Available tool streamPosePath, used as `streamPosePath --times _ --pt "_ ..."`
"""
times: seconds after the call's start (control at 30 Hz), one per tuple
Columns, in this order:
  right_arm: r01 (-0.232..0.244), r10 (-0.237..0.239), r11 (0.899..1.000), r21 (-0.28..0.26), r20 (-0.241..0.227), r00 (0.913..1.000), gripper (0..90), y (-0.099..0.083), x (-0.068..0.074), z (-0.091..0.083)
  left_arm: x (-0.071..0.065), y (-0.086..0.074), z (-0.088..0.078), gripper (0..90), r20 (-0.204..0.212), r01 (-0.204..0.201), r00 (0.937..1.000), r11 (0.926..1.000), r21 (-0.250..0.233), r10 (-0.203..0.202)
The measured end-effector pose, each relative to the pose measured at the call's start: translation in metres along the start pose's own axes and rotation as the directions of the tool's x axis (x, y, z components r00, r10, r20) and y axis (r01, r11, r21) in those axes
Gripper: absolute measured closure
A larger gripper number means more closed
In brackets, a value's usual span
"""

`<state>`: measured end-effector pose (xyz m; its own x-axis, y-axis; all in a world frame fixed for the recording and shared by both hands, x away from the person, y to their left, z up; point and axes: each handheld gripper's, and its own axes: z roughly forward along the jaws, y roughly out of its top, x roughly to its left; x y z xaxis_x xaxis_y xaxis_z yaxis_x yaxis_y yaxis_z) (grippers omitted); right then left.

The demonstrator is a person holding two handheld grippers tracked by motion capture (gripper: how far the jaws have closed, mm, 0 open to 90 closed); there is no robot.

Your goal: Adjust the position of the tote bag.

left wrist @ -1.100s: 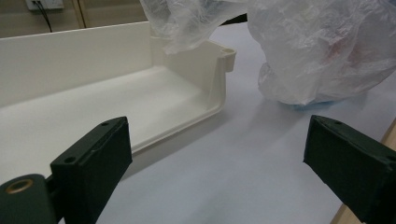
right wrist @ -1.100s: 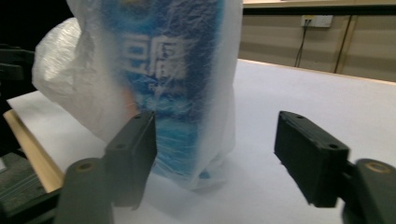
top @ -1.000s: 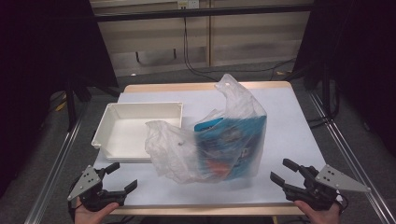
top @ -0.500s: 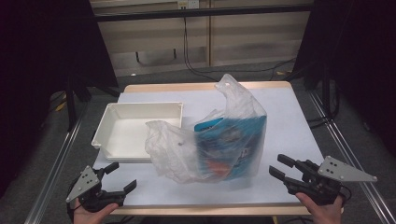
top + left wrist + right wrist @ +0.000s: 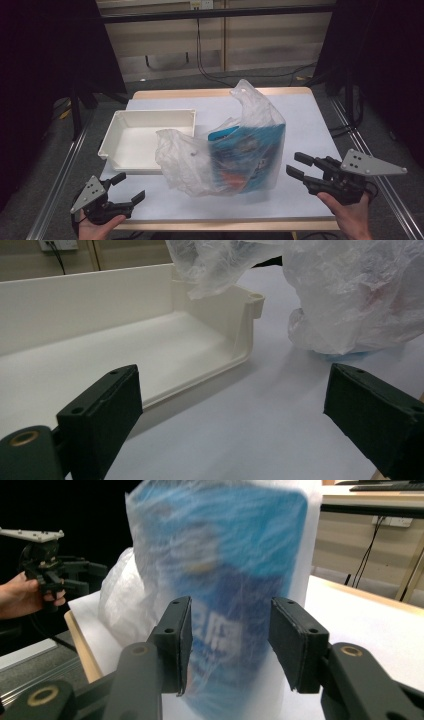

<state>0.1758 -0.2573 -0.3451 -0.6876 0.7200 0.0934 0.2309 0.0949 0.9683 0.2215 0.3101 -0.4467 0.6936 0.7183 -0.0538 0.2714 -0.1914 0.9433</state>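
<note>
Right gripper point(image 5: 295, 164) half-parted, just been narrowing, ungripped, facing blue box in clear plastic bag point(image 5: 247, 150) mid-table; left gripper point(image 5: 127, 188) wide, idle near front-left corner.

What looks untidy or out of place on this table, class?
The plastic bag around the upright blue box is crumpled and spreads sideways, its loose edge draping over the white tray's near corner. Nothing is spilled or visibly damaged.

surface: white-topped table point(image 5: 320, 130) | far left: empty white tray point(image 5: 150, 137) | centre: clear plastic bag point(image 5: 200, 160) around upright blue box point(image 5: 250, 155)
</note>
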Motion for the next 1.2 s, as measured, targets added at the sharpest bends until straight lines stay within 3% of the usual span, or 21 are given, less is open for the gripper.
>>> streamPosePath --times 0.4,0.63,0.8,0.97,1.2 --pt "0.022 -0.022 1.0 -0.008 -0.044 0.9988 54.1 0.026 -0.006 0.008 0.006 -0.001 0.003 8.1 0.008 0.002 1.0 1.0 0.009 -0.002" --pt "0.03 -0.031 1.0 -0.002 -0.062 0.9976 54.7 0.038 -0.008 0.013 0.011 -0.002 0.005 8.2 -0.003 0.034 0.9994 0.9994 -0.006 -0.034" --pt "0.025 -0.025 1.0 0.0 -0.073 0.997 54.7 0.052 -0.008 0.013 0.011 -0.002 0.004 9.4 -0.008 0.026 0.9996 0.9996 -0.008 -0.026" --pt "0.054 -0.055 0.998 -0.018 -0.087 0.9947 54.7 0.071 -0.007 0.013 0.009 -0.001 0.002 9.4 -0.007 0.018 0.9998 0.9997 -0.018 -0.018" --pt "0.054 -0.057 0.998 -0.028 -0.105 0.9929 54.4 0.081 -0.002 0.014 0.007 0.0 0.001 9.7 -0.018 -0.009 0.9998 0.9999 -0.008 0.009"
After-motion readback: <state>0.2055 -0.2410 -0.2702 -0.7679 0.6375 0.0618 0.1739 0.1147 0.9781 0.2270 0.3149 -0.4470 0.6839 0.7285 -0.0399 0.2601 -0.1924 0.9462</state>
